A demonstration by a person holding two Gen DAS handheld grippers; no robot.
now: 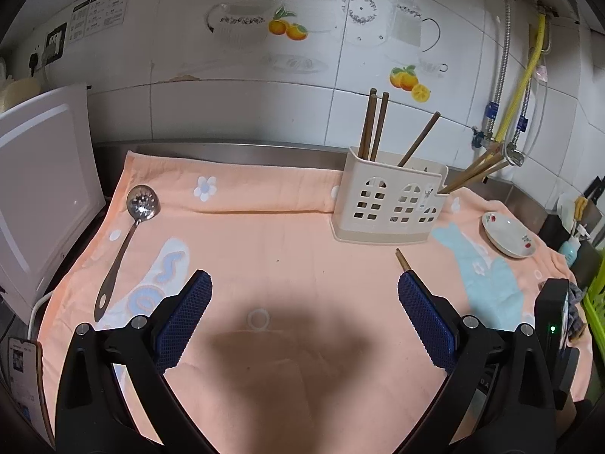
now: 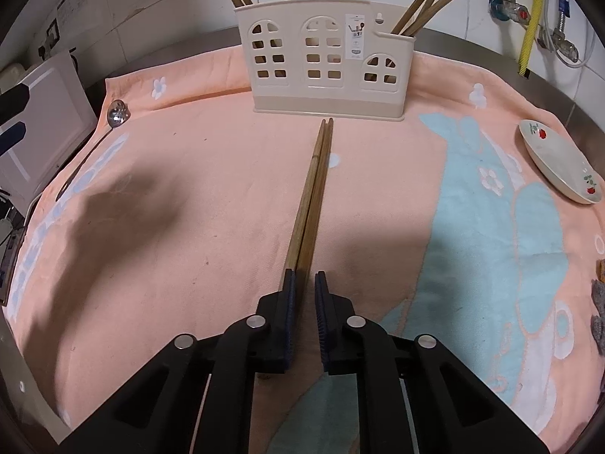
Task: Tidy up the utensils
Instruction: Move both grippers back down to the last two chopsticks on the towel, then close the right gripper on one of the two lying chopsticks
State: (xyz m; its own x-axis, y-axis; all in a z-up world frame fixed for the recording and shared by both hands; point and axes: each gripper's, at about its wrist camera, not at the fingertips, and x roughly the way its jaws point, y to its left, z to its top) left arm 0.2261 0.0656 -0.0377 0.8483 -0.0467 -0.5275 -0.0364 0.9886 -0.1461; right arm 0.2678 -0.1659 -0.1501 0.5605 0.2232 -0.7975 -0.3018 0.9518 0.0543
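On my feed both grippers are matte black plastic: left gripper [image 1: 304,283] and right gripper [image 2: 304,283] have blue knurled pads [image 1: 189,314], silver pivot screws, triangular cutouts in the arms.

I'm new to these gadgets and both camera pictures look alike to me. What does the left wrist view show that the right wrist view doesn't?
Only the left wrist view: the open left hand-held gripper with nothing between its fingers, and the slotted spoon's full length.

Only the right wrist view: the right hand-held gripper shut on a pair of chopsticks that point at the holder.

Both: the cream utensil holder, the peach towel and the small dish.
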